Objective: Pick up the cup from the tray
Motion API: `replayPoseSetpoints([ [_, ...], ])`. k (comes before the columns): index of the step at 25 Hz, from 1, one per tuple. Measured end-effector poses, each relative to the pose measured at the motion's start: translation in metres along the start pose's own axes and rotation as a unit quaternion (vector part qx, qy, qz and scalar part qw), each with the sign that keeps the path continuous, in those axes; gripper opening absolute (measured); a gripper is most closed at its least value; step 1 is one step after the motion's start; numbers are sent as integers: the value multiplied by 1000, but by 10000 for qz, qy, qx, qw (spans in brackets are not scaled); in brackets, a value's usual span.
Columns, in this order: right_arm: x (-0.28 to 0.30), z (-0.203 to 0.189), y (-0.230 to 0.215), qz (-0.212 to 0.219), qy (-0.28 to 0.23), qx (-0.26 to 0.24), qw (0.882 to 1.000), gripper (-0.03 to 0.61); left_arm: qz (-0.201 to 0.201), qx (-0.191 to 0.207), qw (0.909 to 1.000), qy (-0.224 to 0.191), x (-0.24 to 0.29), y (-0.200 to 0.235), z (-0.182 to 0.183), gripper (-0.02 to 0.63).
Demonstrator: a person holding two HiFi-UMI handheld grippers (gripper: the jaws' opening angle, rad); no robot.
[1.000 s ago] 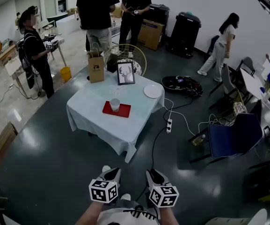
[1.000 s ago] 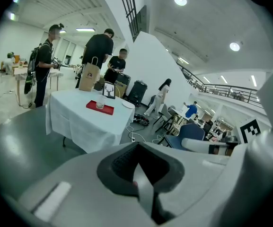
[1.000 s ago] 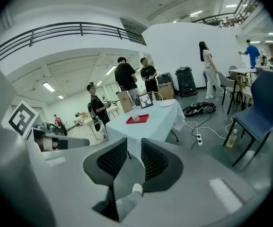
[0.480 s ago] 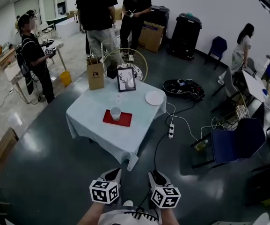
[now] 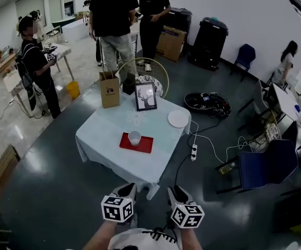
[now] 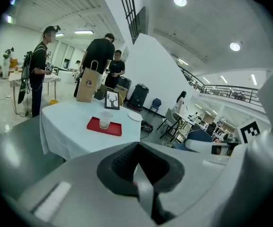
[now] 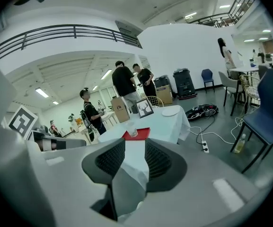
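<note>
A white cup (image 5: 134,137) stands upright on a red tray (image 5: 142,145) on a table under a white cloth (image 5: 100,134), a good way ahead of me. Both grippers hang low near my body, far short of the table. My left gripper (image 5: 125,191) has its pads meeting at the tips, with nothing held. My right gripper (image 5: 177,194) stands slightly open and empty. In the left gripper view the cup (image 6: 106,119) and tray (image 6: 112,128) lie beyond the left gripper (image 6: 138,148). In the right gripper view the cup (image 7: 132,132) and tray (image 7: 143,133) show past the right gripper (image 7: 135,150).
On the table are a framed deer picture (image 5: 145,97), a brown paper bag (image 5: 109,90) and a white plate (image 5: 178,119). Several people stand behind the table. A power strip (image 5: 194,152) with cables lies on the floor to the right, near a blue chair (image 5: 265,165).
The table, tray and cup have come nearer and lower in the head view as I walk toward them. Both grippers stay low near my body. People in the background have shifted.
</note>
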State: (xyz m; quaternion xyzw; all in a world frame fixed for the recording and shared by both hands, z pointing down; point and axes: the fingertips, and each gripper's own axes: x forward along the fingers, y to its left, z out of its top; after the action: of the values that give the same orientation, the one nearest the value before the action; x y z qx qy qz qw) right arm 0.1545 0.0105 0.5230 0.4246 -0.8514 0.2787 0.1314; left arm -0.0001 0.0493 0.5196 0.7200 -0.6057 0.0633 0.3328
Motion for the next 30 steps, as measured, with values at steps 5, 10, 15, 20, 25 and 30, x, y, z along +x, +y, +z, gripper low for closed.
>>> replayPoseSetpoints([
  [5,33,18,21,40,-11,-11,10000,149,6,-37,10000,-27,10,34,32,0],
  [10,65,24,35,19,37,-36,10000,156,-47,100,9999,75,27,65,53,0],
  [15,100,38,54,32,-91,49,9999,161,-78,290,9995,93,38,92,81,0],
  [20,129,54,66,7,-188,38,9998,176,-100,342,9992,170,47,116,94,0],
  [25,151,54,74,-106,-75,-89,9999,184,-80,235,9994,244,54,141,99,0],
  [30,169,59,74,-306,-1,-380,9988,236,-47,155,9997,206,57,154,107,0],
])
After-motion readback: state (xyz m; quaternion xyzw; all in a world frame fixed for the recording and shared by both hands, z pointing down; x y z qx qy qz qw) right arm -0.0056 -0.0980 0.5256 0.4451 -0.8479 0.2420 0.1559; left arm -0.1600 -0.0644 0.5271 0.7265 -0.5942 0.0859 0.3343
